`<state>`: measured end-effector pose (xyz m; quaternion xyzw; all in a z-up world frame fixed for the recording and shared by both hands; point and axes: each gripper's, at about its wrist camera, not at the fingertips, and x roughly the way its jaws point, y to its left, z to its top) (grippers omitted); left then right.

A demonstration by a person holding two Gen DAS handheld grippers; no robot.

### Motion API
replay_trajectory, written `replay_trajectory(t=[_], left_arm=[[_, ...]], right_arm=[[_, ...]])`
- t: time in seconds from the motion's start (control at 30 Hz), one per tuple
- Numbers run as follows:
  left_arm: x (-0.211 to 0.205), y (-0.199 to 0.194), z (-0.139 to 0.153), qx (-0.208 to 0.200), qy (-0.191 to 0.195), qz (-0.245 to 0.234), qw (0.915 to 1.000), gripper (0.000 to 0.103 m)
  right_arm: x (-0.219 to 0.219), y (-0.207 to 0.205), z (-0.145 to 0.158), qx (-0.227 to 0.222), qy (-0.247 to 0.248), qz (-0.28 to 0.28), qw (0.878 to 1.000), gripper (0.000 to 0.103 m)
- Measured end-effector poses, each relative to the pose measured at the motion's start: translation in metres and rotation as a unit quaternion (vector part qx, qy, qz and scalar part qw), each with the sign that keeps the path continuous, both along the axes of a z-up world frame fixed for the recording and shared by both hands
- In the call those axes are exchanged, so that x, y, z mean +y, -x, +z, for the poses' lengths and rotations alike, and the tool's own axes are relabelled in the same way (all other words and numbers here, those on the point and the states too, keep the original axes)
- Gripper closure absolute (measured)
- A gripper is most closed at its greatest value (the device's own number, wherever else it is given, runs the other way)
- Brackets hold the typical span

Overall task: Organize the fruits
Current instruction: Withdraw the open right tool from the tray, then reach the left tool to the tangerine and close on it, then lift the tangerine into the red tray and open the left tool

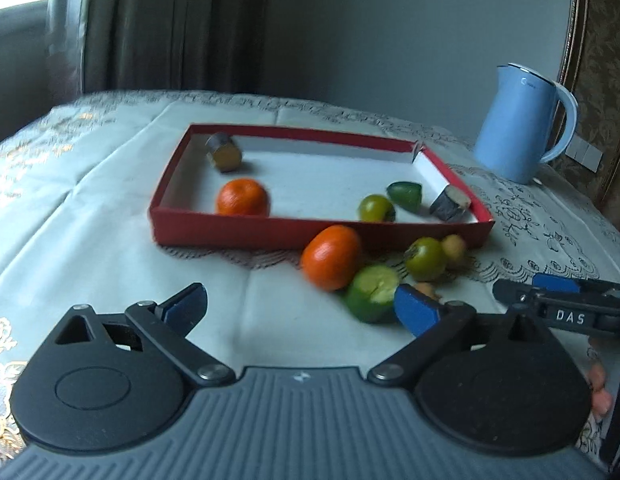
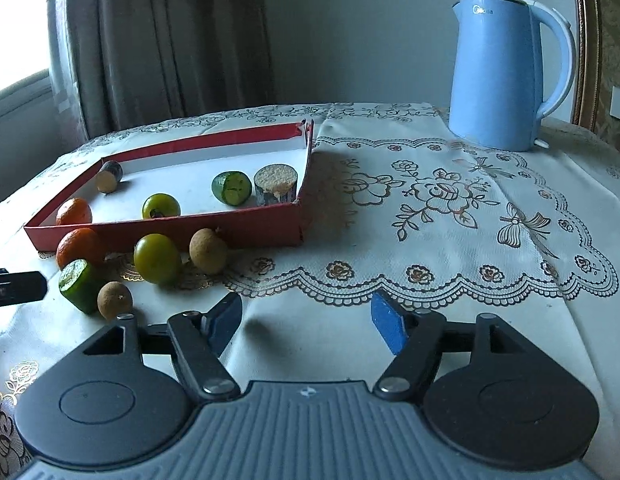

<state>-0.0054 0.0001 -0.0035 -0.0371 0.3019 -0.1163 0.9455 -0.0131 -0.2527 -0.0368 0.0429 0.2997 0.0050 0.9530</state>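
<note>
Red tray [image 2: 170, 228] holds 5 pieces, 1 orange [image 2: 73, 211] among them. 5 more crowd its front wall; kettle [image 2: 505, 72] behind. Left gripper [image 1: 302, 312] and right gripper [image 2: 306, 322] gape, nothing held.

Left hand-held gripper [image 1: 300, 306] jaws spread wide, right hand-held gripper [image 2: 306, 320] jaws spread, both low, empty

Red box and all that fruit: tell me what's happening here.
A person holds two grippers, sorting fruit into the red box. Both the left gripper and right gripper are open and empty. Five pieces lie in the box; an orange, a cut green piece, a green fruit and two brown ones remain outside.
</note>
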Motion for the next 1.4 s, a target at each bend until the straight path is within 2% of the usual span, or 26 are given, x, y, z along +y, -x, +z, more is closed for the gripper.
replay_trajectory(t=[0.07,0.2,0.3,0.4,0.5,0.6,0.7,0.77,1.07,1.4], left_arm=[[-0.005,-0.005,0.002,-0.001,0.005,0.010,0.9999,0.004],[-0.005,-0.018,0.007,0.015,0.049,0.025,0.9984,0.004],[-0.014,-0.031,0.005,0.025,0.025,0.032,0.9989,0.005],[-0.014,-0.045,0.001,0.051,0.037,0.040,0.9972,0.011],[-0.015,-0.060,-0.006,0.082,0.039,0.046,0.9948,0.022],[-0.017,-0.064,-0.007,0.080,0.028,0.044,0.9955,0.033],[-0.017,-0.063,-0.006,0.079,0.038,0.029,0.9957,0.046],[-0.018,-0.061,-0.004,0.076,0.043,0.012,0.9961,0.063],[-0.017,-0.051,0.001,0.058,0.022,0.008,0.9980,0.064],[-0.026,-0.041,0.028,-0.006,-0.013,-0.012,0.9998,0.064]], right_arm=[[-0.001,0.000,0.000,0.000,-0.002,0.000,1.000,0.032],[-0.001,0.000,0.000,0.000,-0.002,0.001,1.000,0.031],[-0.001,0.000,0.000,0.000,-0.004,0.001,1.000,0.031],[0.000,0.000,0.001,0.000,-0.005,0.002,1.000,0.031],[0.000,0.000,0.001,0.000,-0.004,0.002,1.000,0.031],[0.000,0.000,0.001,0.000,-0.005,0.002,1.000,0.031],[0.000,0.000,0.000,0.000,-0.004,0.002,1.000,0.031],[-0.001,0.000,0.001,0.000,-0.005,0.002,1.000,0.031],[-0.001,0.000,0.001,0.000,-0.004,0.002,1.000,0.031],[-0.001,0.001,0.001,0.000,-0.005,0.002,1.000,0.031]])
